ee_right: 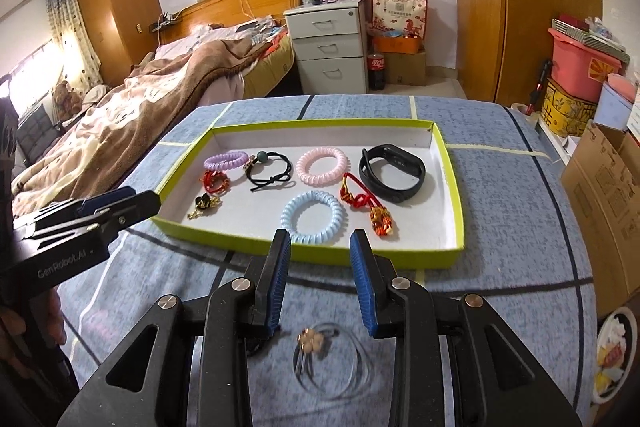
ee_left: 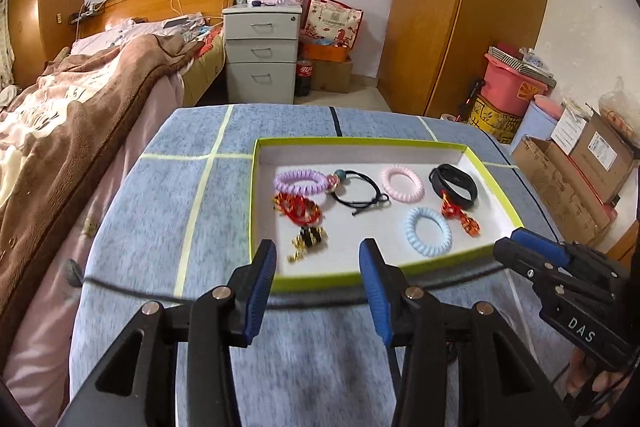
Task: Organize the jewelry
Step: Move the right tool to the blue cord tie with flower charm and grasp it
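Note:
A green-rimmed white tray [ee_left: 312,281] [ee_right: 456,195] sits on the blue cloth table. It holds a purple coil band [ee_left: 301,182], a black hair tie [ee_left: 358,193], a pink coil band [ee_right: 322,165], a blue coil band [ee_right: 313,217], a black wristband [ee_right: 392,173], and two red cord charms [ee_left: 298,209] [ee_right: 366,205]. My left gripper [ee_left: 318,255] is open and empty over the tray's near left rim. My right gripper [ee_right: 320,247] is open and empty, just before the tray. A clear cord with beige beads [ee_right: 312,341] lies on the cloth below it.
A bed with a brown blanket [ee_left: 80,99] runs along the table's left. A grey drawer unit [ee_left: 262,55] and wooden wardrobe [ee_left: 460,7] stand behind. Cardboard boxes [ee_left: 580,167] and a pink bin [ee_right: 580,67] crowd the right side.

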